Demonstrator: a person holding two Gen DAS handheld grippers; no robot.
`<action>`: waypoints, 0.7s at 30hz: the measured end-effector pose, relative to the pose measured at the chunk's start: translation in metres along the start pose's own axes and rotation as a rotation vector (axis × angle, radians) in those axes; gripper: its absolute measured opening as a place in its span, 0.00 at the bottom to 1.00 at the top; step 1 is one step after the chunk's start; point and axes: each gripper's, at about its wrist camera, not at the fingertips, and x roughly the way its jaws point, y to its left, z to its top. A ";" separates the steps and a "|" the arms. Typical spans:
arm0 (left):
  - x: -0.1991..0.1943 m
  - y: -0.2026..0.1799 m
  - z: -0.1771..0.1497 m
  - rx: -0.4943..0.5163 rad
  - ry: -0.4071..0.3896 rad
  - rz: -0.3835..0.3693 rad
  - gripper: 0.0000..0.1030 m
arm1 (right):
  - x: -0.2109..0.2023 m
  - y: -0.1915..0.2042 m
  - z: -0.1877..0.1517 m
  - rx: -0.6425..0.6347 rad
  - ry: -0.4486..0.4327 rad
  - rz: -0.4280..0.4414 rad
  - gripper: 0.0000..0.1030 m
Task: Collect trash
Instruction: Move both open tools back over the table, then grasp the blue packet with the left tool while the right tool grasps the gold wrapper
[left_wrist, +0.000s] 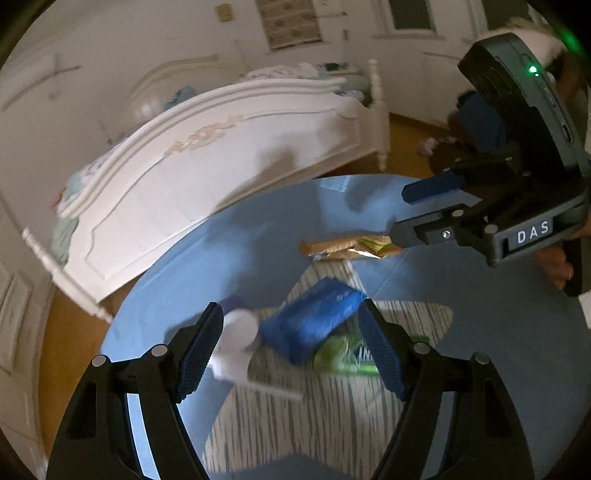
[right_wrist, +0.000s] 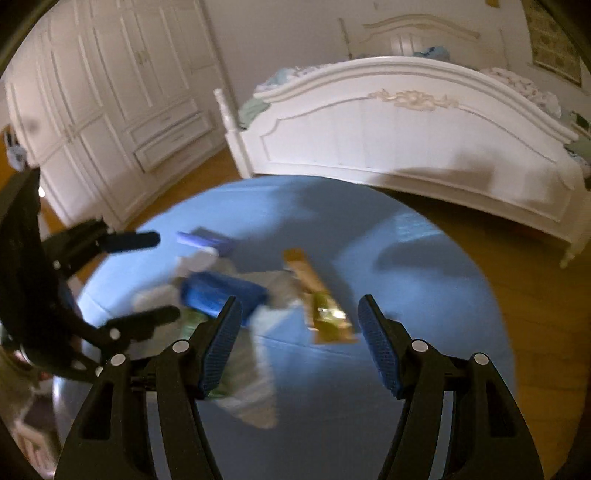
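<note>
On the round blue table (right_wrist: 424, 332) the trash is heaped near the middle. The gold wrapper (right_wrist: 319, 299), long axis running away, lies ahead of the right gripper (right_wrist: 299, 328); the blue packet (left_wrist: 314, 323) ahead of the left gripper (left_wrist: 291, 347). Both jaws stand apart, empty.
</note>
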 end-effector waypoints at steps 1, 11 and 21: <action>0.004 -0.002 0.001 0.025 0.010 0.003 0.73 | 0.003 -0.001 0.000 -0.005 0.005 -0.005 0.64; 0.045 -0.008 0.003 0.191 0.137 -0.040 0.72 | 0.035 -0.009 -0.005 -0.086 0.083 -0.007 0.62; 0.061 -0.002 0.008 0.084 0.121 -0.085 0.55 | 0.063 0.001 0.005 -0.138 0.145 -0.042 0.29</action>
